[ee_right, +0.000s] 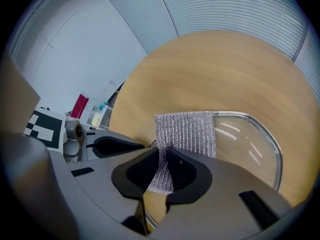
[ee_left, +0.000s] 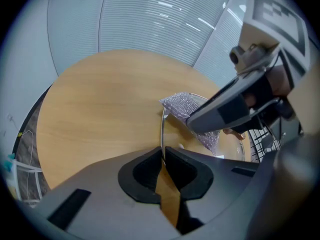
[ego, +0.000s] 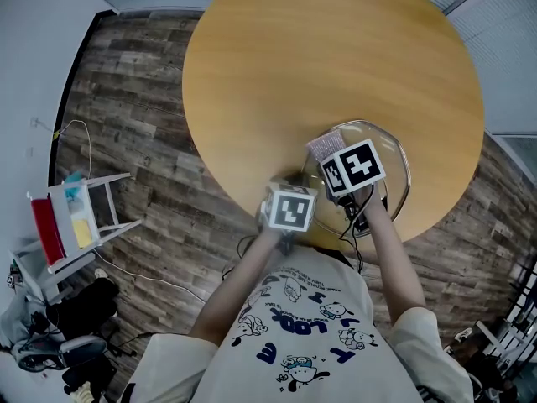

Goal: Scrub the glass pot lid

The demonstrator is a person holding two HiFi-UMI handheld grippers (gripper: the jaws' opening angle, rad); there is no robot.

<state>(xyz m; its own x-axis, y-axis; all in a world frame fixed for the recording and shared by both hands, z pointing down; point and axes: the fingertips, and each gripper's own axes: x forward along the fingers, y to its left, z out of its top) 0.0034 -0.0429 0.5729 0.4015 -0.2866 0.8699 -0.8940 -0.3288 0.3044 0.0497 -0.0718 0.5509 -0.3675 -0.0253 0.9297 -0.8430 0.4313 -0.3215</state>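
Observation:
The glass pot lid (ego: 393, 168) with a metal rim lies on the round wooden table (ego: 319, 65), near its front right edge. My left gripper (ee_left: 162, 157) is shut on the lid's rim (ee_left: 162, 126), gripping it edge-on. My right gripper (ee_right: 163, 158) is shut on a silver mesh scrub cloth (ee_right: 186, 133), which hangs over the lid's glass (ee_right: 250, 144). In the head view the left gripper (ego: 291, 209) and right gripper (ego: 353, 169) sit side by side at the lid, with the scrub cloth (ego: 323, 145) sticking out ahead. The lid's knob is hidden.
The rest of the tabletop holds nothing else. Beyond the table is wood-plank floor (ego: 143, 99), with a small white rack (ego: 77, 218) holding red and yellow items at the left. Cables and gear (ego: 59, 342) lie on the floor nearby.

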